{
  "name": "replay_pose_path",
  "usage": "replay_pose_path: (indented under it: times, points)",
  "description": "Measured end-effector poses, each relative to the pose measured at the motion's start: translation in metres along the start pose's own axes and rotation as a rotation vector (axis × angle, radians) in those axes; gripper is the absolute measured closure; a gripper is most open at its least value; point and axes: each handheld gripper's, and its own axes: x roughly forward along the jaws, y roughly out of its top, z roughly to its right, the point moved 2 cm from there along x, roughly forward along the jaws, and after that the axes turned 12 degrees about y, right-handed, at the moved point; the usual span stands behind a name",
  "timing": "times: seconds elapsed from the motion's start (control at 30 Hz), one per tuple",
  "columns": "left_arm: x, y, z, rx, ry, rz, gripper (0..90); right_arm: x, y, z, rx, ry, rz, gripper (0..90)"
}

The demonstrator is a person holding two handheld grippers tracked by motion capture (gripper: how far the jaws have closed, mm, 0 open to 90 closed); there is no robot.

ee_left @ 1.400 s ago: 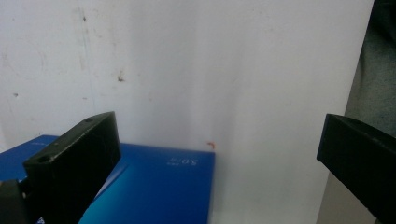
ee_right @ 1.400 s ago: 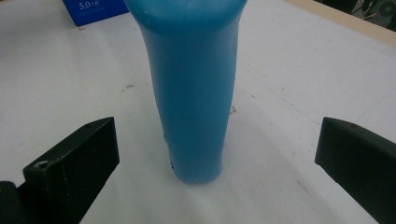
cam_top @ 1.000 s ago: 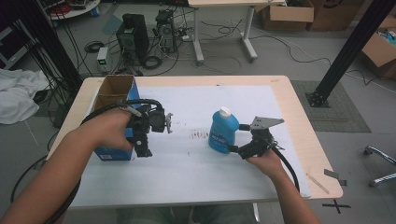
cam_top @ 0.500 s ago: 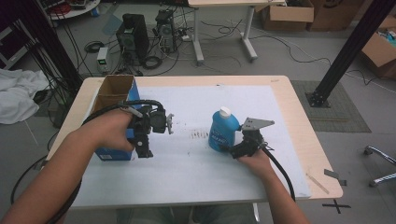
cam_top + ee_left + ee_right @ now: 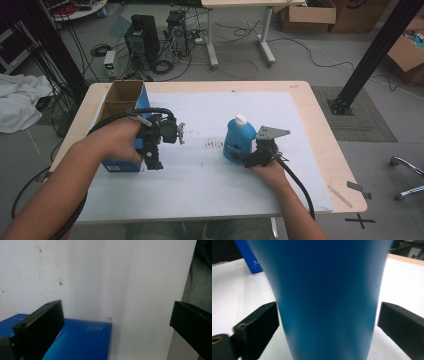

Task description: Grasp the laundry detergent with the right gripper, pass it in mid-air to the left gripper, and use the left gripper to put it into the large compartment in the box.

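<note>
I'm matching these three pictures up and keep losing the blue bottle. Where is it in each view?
High view: blue bottle stands upright right of centre on the white sheet, at the right gripper.
Right gripper view: its blue body rises between the two black jaws.
Left gripper view: not in it.
Shared landmark: the blue box.

Grey floor point(image 5: 310, 65) strewn with cables. White desk point(image 5: 240, 4) at the far side, computer towers point(image 5: 142, 32) beside it. Cardboard boxes point(image 5: 307, 15) far right. Black strut point(image 5: 372, 50) slanting to a floor mat point(image 5: 367, 120). White cloth point(image 5: 17, 105) at left.
</note>
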Motion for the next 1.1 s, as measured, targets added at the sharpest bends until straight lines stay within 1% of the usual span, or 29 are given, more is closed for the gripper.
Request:
replay_pose_path:
  times: [0.07,0.23,0.3,0.47,0.7,0.77,1.1]
  points:
    - [0.0004,-0.0012,0.0000,-0.004,0.001,0.001,0.1,0.0005,0.0005,-0.0005,0.001,0.004,0.006,7.6]
    - [0.0002,-0.0030,-0.0006,-0.008,0.000,-0.006,0.1,-0.0005,0.0012,-0.0007,-0.003,0.009,0.013,15.1]
    - [0.0008,-0.0032,-0.0007,-0.009,-0.003,-0.004,0.1,-0.0016,0.0021,-0.0014,-0.013,0.001,0.019,16.1]
    - [-0.0009,-0.0034,-0.0018,-0.012,0.001,-0.001,0.1,-0.0012,0.0009,0.0002,-0.006,-0.013,0.020,19.8]
    - [-0.0024,-0.0048,-0.0032,-0.014,0.004,-0.011,0.1,0.0000,0.0002,-0.0005,-0.017,-0.010,0.023,25.7]
    - [-0.0012,-0.0053,-0.0031,-0.016,0.002,-0.005,0.1,-0.0001,0.0002,-0.0009,-0.020,-0.007,0.025,27.4]
    - [-0.0011,-0.0056,-0.0034,-0.017,0.003,-0.013,0.1,-0.0006,-0.0006,-0.0023,-0.029,0.000,0.032,34.8]
